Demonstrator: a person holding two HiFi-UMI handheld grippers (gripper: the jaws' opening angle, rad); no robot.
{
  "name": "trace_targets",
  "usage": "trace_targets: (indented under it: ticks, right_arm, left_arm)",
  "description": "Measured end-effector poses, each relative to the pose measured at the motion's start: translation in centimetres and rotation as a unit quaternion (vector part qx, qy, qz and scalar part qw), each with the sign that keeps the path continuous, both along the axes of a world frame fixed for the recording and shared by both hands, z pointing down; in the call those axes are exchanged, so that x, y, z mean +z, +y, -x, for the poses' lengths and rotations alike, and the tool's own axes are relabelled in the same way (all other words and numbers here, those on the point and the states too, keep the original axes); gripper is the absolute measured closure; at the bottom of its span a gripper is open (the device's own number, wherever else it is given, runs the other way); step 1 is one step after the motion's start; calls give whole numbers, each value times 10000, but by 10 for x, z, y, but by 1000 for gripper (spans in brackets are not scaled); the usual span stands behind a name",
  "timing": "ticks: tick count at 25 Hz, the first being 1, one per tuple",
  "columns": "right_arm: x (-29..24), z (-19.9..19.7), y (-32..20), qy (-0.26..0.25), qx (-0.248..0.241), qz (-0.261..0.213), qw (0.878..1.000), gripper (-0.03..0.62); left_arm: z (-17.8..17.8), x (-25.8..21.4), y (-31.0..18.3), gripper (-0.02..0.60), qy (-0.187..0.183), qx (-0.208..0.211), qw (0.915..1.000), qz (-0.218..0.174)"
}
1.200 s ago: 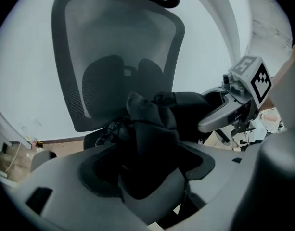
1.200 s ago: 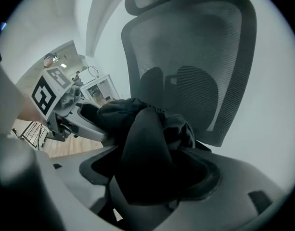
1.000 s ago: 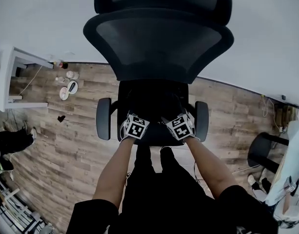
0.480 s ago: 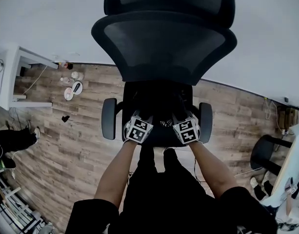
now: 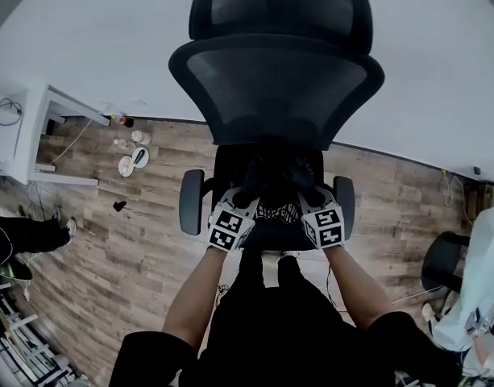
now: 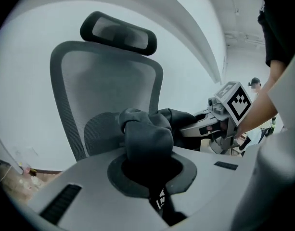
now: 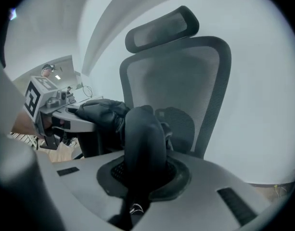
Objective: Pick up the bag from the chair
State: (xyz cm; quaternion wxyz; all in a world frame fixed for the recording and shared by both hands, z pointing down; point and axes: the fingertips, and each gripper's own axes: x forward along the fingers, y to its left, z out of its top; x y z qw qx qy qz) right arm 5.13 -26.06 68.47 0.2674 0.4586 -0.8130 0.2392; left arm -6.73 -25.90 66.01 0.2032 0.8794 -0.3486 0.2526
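— While both arms reach out over the black mesh office chair, what are the two grippers doing?

— Each one is clamped on the black bag. The left gripper has a thick bunch of the dark fabric pinched between its jaws. The right gripper squeezes a tall fold of the same cloth in its own.

— And where is the bag?

— Over the seat, in front of the lower backrest and between the two armrests. It hangs between the grippers, which stand side by side and close together. A patterned patch of it shows low down between the two marker cubes. Whether its underside touches the seat I cannot tell, since the grippers and the bag itself hide that.

— Does either gripper view show the other gripper?

— Both do. In the left gripper view the right gripper appears at the right, jaws buried in black fabric, marker cube on top. The right gripper view shows the left gripper the same way at its left. Behind the fabric in both rises the chair's mesh back, with the headrest above.

— What lies around the chair?

— A wood-plank floor, a pale wall behind and a white desk at the left. A few small round things lie on the floor near the desk, and another dark chair stands at the right edge.
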Motion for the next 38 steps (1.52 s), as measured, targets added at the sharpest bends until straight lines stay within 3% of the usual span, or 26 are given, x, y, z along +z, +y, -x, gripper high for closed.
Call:
trace_targets:
  ticks: [6,13,16,21,24,28,38]
  right_arm:
    - [-56,-2,-3,-321,30,-456,9984,540]
    - [-147,-12,-17,-681,190,-1356,9882,540]
    - [-199,-9,-26,-827,227,-1849,9790,540]
    - [-287,-5,-38,-1007,190,-2717,9569,540]
    - [-329,-3,-44,-1060,134,-3041,9466,540]
    - [-366,2,-43,-1167,-17,-3192,9405,540]
    - [-391,7,-37,-1412,-35,-3362,9311,542]
  left_arm:
    - [1,-54,1,552,236,-196,9987,-413]
    - [-6,-152,-10,552,537,-152,9894,-1340]
    - [-3,-203,-16,552,705,-207,9799,-1854]
    - [4,-286,-21,552,1105,-326,9556,-2713]
    - [11,-324,-26,552,1015,-282,9447,-3104]
    - [20,-359,-28,552,879,-237,9389,-3320]
    - [18,-385,-21,552,1285,-263,9304,-3421]
